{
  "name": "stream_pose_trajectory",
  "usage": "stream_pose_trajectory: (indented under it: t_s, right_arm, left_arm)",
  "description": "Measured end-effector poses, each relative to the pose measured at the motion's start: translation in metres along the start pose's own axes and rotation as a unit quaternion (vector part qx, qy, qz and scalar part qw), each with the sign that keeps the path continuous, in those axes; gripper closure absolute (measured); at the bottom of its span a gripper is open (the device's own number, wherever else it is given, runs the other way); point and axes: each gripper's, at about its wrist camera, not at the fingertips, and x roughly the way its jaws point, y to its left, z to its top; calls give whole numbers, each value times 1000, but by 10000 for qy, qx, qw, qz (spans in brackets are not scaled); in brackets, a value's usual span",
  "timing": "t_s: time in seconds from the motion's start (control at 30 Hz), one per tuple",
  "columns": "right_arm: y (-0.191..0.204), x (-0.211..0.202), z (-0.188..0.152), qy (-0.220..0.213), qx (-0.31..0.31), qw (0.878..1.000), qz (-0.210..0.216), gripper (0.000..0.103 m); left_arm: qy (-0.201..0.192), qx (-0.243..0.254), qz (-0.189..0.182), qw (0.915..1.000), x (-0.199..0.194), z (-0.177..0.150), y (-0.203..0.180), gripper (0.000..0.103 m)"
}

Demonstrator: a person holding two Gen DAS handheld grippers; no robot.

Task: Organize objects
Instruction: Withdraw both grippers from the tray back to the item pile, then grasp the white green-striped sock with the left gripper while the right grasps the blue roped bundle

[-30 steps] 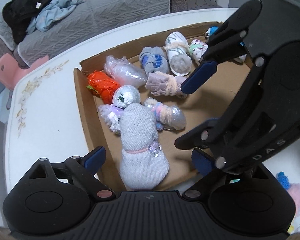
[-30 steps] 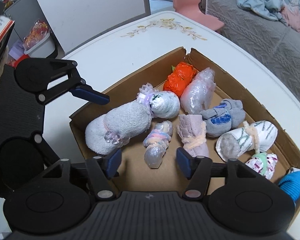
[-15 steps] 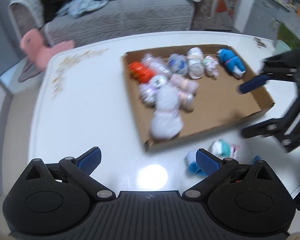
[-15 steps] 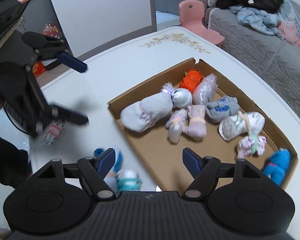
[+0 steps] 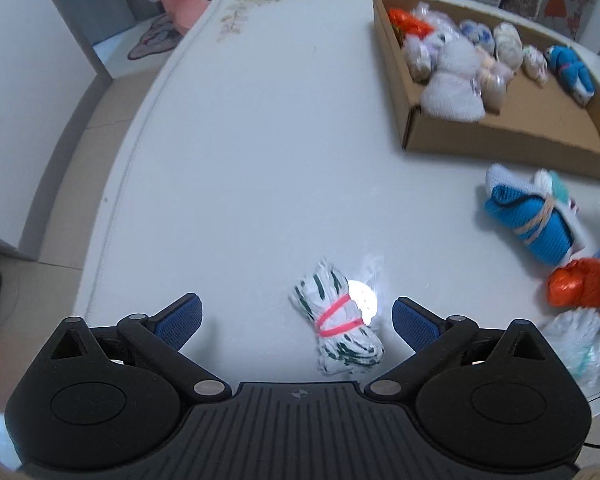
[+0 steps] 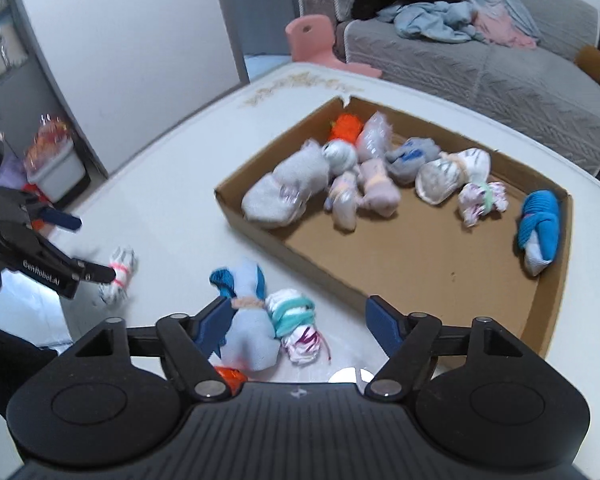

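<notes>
The table (image 5: 260, 140) at the frame's centre looks smooth and glossy white, mirroring a lamp. The box (image 6: 420, 264) on the right is matt brown cardboard with a rough torn corner. The sock bundles (image 6: 284, 196) look like soft knitted cloth, some wrapped in shiny clear plastic. The left gripper (image 5: 296, 320) is matt black plastic with ribbed blue pads (image 5: 180, 316).
</notes>
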Motion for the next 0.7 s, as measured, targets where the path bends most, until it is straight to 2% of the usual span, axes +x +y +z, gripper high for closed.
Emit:
stream_pose_trajectory:
  t_s: [0.1, 0.17, 0.27, 0.4, 0.47, 0.57, 0.7]
  right_arm:
    - [24, 8, -4, 16, -544, 9984, 132, 41]
    - [33, 14, -4, 31, -731, 9971, 231, 41]
    - [42, 24, -1, 57, -958, 9949, 315, 42]
    - [46, 41, 2, 257, -1029, 9938, 347, 50]
    - [44, 45, 4, 293, -1012, 9939, 313, 50]
    - [46, 49, 4, 319, -1029, 9939, 243, 58]
    - [47, 61, -6, 549, -1113, 9923, 27, 58]
  left_arm:
    - [-39, -36, 67, 10000, 3, -2, -3, 1]
    - [-23, -195, 6, 9998, 3, -4, 0, 1]
    - [17, -162, 73, 9998, 6, -11, -1, 1]
    - [68, -111, -26, 9999, 15, -16, -6, 3]
    - [61, -187, -114, 9997, 18, -17, -6, 4]
    - [-37, -337, -219, 9992, 18, -20, -2, 6]
    - [-165, -465, -265, 9984, 15, -22, -3, 10]
